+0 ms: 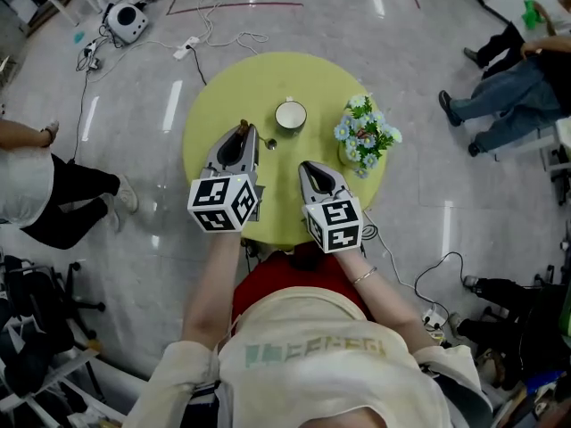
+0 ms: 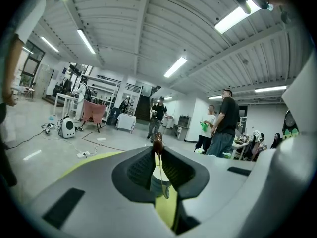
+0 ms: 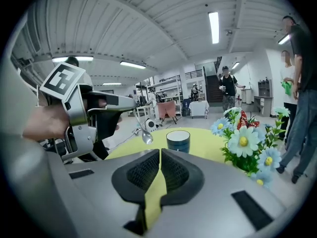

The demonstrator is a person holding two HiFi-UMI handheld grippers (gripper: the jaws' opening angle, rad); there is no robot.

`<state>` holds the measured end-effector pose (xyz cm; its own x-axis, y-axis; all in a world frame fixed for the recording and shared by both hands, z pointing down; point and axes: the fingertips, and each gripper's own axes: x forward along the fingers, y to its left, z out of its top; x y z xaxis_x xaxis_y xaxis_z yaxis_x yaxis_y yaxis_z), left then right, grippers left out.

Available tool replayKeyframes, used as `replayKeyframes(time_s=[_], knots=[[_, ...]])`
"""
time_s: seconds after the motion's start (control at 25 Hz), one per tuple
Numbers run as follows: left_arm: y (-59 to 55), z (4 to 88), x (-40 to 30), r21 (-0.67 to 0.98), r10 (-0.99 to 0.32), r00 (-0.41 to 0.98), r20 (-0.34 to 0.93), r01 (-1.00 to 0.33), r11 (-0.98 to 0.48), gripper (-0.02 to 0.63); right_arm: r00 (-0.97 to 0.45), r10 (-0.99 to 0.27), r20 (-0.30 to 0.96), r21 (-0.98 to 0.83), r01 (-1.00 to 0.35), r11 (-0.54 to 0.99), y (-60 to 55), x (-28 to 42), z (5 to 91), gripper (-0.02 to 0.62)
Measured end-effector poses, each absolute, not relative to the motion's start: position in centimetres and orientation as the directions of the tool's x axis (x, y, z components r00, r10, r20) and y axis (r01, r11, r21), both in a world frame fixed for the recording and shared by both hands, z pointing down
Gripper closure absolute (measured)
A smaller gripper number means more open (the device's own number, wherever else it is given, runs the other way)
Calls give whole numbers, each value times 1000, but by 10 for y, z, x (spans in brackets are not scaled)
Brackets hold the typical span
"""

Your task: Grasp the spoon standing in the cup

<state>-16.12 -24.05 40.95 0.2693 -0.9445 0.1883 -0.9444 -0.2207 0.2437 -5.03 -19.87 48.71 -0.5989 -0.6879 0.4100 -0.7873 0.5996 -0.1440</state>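
Spoon: out of the cup, held by its thin handle. It hangs bowl down and slightly tilted over the table. The bowl is just beside the cup on its left in the right gripper view, clear of the rim. The brown handle end sticks up above the jaw tips in the left gripper view.

Left gripper: jaws closed tight on the spoon handle, pads pressing it from both sides. It reaches over the table's near-left part and points toward the cup.

Cup: dark body, white inside, upright near the table's middle. What is inside cannot be made out.

Right gripper: jaws drawn together to a narrow slit with nothing between them. It is held over the table's near edge, well short of the cup.

Flowers: a bunch of blue-white daisies with yellow centres, standing at the table's right side, near the cup but apart from it.

Table: round, yellow-green top.

Floor: pale and glossy, with cables and a small white device at the far left.

People: several, seated and standing around the room.
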Motion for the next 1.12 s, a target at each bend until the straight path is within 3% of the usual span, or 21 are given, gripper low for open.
replayKeyframes(time_s=[1.12], knots=[[-157,438,-161,259,-923,285,259,-941,-218,551,-584,-704,404,-116,-796,594,-145,-53,479,557]])
